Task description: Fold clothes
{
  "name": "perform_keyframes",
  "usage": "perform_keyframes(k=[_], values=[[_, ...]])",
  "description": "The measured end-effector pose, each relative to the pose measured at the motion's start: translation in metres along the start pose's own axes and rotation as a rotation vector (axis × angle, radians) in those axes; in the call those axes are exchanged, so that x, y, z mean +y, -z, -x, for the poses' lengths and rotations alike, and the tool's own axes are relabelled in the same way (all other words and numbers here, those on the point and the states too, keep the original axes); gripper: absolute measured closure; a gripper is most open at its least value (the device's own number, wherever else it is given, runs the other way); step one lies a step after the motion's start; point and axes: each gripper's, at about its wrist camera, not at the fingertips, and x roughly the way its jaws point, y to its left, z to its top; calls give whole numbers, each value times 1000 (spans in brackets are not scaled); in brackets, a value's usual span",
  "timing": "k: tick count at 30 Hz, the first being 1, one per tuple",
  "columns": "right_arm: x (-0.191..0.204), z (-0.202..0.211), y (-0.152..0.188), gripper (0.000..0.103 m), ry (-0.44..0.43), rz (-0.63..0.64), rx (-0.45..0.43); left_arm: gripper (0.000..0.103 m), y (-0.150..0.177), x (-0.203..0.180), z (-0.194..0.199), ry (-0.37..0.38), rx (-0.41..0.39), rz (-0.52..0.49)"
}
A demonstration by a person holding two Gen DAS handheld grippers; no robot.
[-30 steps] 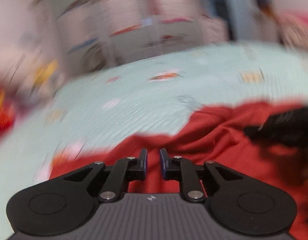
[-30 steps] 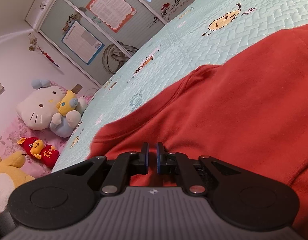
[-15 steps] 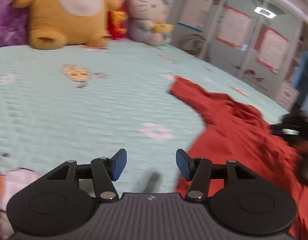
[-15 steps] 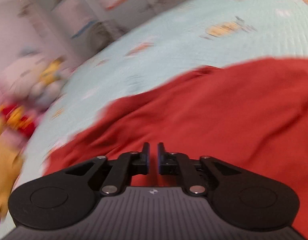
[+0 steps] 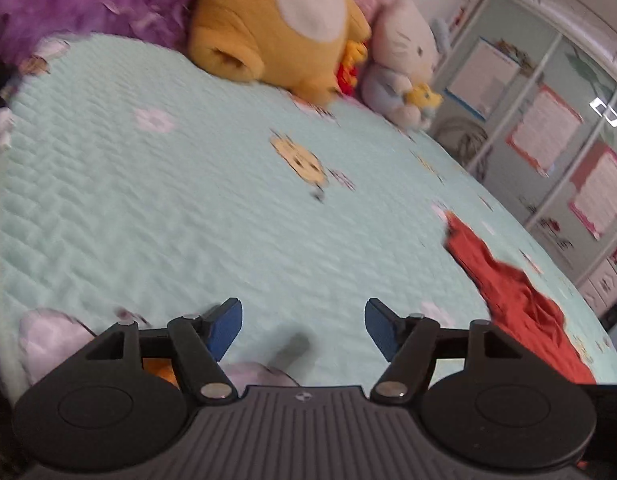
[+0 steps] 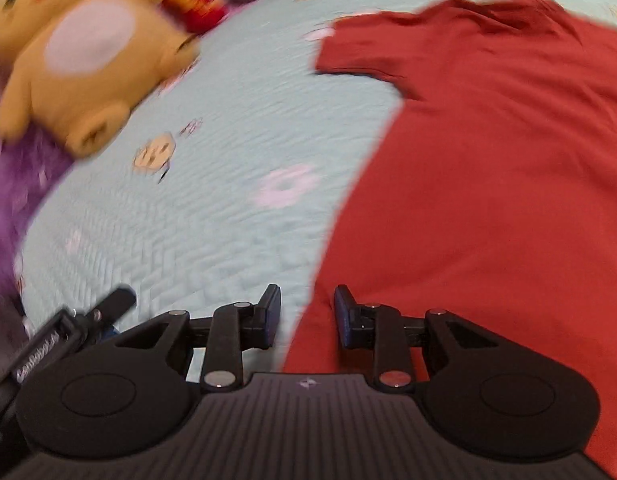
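Lying just ahead of the right gripper (image 6: pixel 306 314), the red shirt (image 6: pixel 488 168) ran lengthwise away; both grippers' jaws were opening, empty, the left gripper (image 5: pixel 304 330) farther off.

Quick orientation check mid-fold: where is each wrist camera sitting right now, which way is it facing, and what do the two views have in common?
Left wrist: on the left gripper, low over the mint bedspread, facing the yellow plush and wardrobe doors; own jaws opening, nothing between them.
Right wrist: on the right gripper, angled down at the red T-shirt edge; own jaws opening over its hem, and the left gripper shows at lower left.
Shared: bedspread, yellow plush, red T-shirt.
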Motion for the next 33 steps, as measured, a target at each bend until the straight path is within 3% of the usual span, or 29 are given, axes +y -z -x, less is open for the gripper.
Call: perform_keyframes(k=[4,7,10,12,13,17,19,23,25,28,33], values=[[-3,15,-10,73,115,-38,-133,31,-8,17,-1,-35,-38,7],[-13,0,-7,72,246,-92,-79,31,-13,23,2,-16,-36,17],[3,-18,4,72,181,-63,-26,31,-16,24,7,29,-27,11],[24,-22,4,62,160,8,-10,30,-18,21,8,66,-10,-4],[33,-23,3,63,165,39,-6,30,-18,18,8,80,1,-16],[38,-7,-4,66,131,28,-59,29,-20,16,7,111,40,-9],[43,0,-4,66,153,46,-90,28,-24,19,6,111,35,14],[38,-14,11,63,159,10,8,27,-30,24,-1,84,49,33],[48,-22,13,58,172,52,-4,27,-30,27,-6,79,77,41],[68,-30,8,58,95,97,13,27,-32,31,-10,69,98,49],[79,-12,-2,64,33,109,-93,27,-35,29,-12,89,88,32]])
